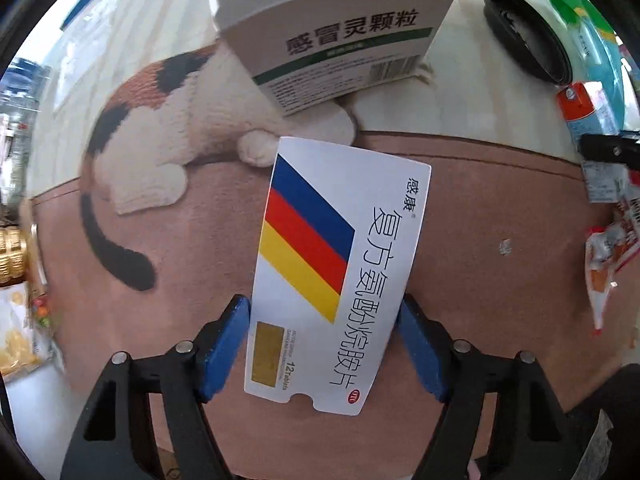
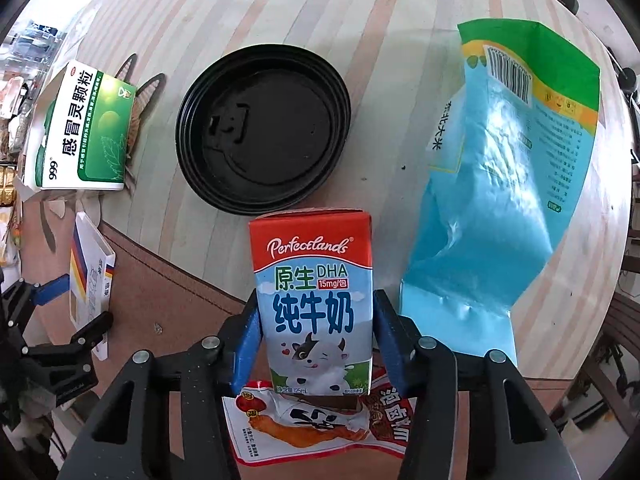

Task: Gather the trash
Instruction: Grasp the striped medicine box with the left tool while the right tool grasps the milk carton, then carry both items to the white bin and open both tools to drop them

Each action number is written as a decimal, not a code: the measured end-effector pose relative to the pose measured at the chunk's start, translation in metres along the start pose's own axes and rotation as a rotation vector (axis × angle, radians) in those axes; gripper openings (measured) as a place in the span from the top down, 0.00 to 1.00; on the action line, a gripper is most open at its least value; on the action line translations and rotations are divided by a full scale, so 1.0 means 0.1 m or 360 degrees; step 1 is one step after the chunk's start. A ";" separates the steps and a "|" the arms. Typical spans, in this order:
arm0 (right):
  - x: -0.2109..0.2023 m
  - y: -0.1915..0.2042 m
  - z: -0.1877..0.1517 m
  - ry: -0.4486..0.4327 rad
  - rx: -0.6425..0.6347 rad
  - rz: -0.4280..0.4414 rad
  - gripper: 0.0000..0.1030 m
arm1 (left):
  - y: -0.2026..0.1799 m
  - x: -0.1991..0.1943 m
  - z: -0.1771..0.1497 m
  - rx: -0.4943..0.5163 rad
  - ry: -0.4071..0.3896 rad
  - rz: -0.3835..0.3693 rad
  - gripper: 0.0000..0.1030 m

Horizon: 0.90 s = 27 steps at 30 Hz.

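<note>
My left gripper is shut on a white tablet box with blue, red and yellow stripes, held above the cat-pattern mat. It also shows at the left of the right wrist view. My right gripper is shut on a small red and blue milk carton, held upright. A green and white medicine box lies beyond the tablet box and also shows in the right wrist view. A red snack wrapper lies under the carton.
A black plastic lid lies on the striped cloth beyond the carton. A blue rice bag lies flat at the right. In the left wrist view a red wrapper lies at the right edge and clutter stands at the left.
</note>
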State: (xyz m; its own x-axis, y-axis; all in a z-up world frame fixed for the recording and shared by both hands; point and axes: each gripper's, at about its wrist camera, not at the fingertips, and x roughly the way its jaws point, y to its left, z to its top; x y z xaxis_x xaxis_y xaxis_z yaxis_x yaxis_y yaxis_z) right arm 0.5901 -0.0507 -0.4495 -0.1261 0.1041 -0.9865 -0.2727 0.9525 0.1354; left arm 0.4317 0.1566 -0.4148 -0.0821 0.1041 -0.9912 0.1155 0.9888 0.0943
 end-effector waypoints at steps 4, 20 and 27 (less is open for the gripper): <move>0.04 0.04 -0.15 0.0031 -0.0030 0.0024 0.47 | 0.08 0.02 -0.16 -0.0265 0.0037 -0.0078 0.29; 0.05 0.60 -0.31 -0.0040 -0.0419 -0.0181 0.40 | -0.07 0.12 -0.91 -0.1135 -0.0043 -0.0234 0.29; 0.13 0.72 -0.37 -0.0096 -0.0439 -0.0186 0.48 | -0.29 -0.06 -1.25 -0.1187 -0.0097 -0.0146 0.29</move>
State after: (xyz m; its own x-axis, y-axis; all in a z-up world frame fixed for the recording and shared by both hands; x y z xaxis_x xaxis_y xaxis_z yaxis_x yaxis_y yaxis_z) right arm 0.5333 0.0083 -0.4488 -0.0241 0.0228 -0.9994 -0.5317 0.8463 0.0321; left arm 0.3047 0.1405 -0.3995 -0.0018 0.0334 -0.9994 -0.5919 0.8055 0.0280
